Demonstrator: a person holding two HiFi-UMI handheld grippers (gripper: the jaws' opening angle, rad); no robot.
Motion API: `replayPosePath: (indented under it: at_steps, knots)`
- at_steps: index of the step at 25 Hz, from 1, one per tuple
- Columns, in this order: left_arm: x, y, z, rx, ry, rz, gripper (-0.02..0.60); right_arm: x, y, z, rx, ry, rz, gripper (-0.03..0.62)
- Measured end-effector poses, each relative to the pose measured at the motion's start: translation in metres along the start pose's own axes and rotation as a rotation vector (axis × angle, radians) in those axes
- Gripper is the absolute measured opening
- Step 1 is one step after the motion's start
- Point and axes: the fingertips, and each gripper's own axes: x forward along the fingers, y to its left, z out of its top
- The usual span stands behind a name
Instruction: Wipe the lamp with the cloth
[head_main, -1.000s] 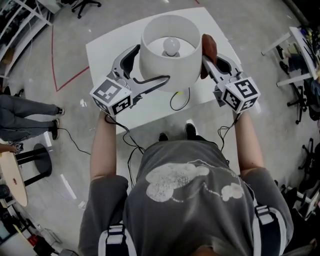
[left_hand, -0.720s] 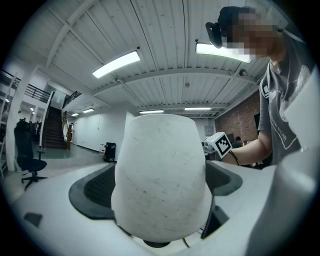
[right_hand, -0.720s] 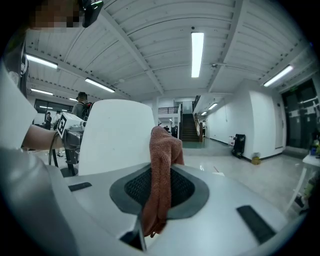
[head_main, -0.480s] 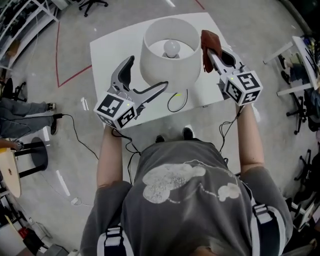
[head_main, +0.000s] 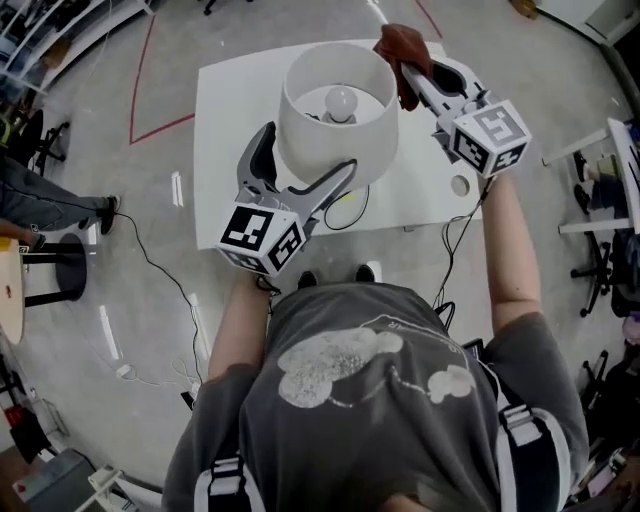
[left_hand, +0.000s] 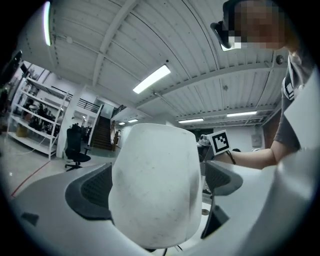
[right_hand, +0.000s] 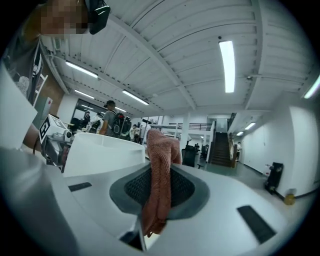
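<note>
Wiping looks barely under way: your right gripper (head_main: 412, 72) jaws clamp the rust-brown cloth (head_main: 400, 48) at the far rim of the white drum-shaded lamp (head_main: 335, 120) on the white desk (head_main: 230, 110), your left gripper (head_main: 305, 155) jaws stand wide apart astride its near side, and a black cord (head_main: 345, 212) loops just below.

Lamp (head_main: 300, 112) standing on table (head_main: 225, 110), top centre of frame; left gripper (head_main: 308, 152) straddling its lower side; cloth (head_main: 401, 48) hanging in right gripper (head_main: 412, 72), upper right.

Rough knitted cloth (right_hand: 159, 172), matt lamp (head_main: 300, 130)
</note>
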Motion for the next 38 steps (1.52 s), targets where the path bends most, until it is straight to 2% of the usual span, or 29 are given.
replayPosePath:
  at_steps: [3, 6, 11, 15, 21, 31, 38]
  knots:
    - [0.009, -0.004, -0.007, 0.027, -0.003, 0.077, 0.604, 0.013, 0.008, -0.002, -0.012, -0.001, 0.103, 0.057]
    - [0.014, -0.001, -0.012, 0.052, 0.016, 0.114, 0.604, 0.023, 0.017, -0.011, 0.004, 0.0, 0.176, 0.057]
    - [0.01, 0.01, -0.008, 0.05, 0.017, 0.111, 0.604, 0.035, 0.024, -0.024, 0.053, 0.005, 0.247, 0.057]
    - [0.008, 0.012, -0.005, 0.054, 0.009, 0.088, 0.604, 0.032, 0.026, -0.047, 0.056, 0.059, 0.25, 0.057]
    - [0.01, 0.017, -0.002, 0.048, 0.022, -0.007, 0.604, 0.02, 0.027, -0.062, 0.121, 0.07, 0.202, 0.057]
    - [0.011, 0.024, 0.003, 0.079, 0.089, -0.259, 0.604, -0.002, 0.04, -0.087, 0.191, 0.116, 0.091, 0.057]
    - [0.012, 0.036, 0.005, 0.08, 0.087, -0.4, 0.604, -0.011, 0.052, -0.094, 0.239, 0.135, 0.005, 0.057]
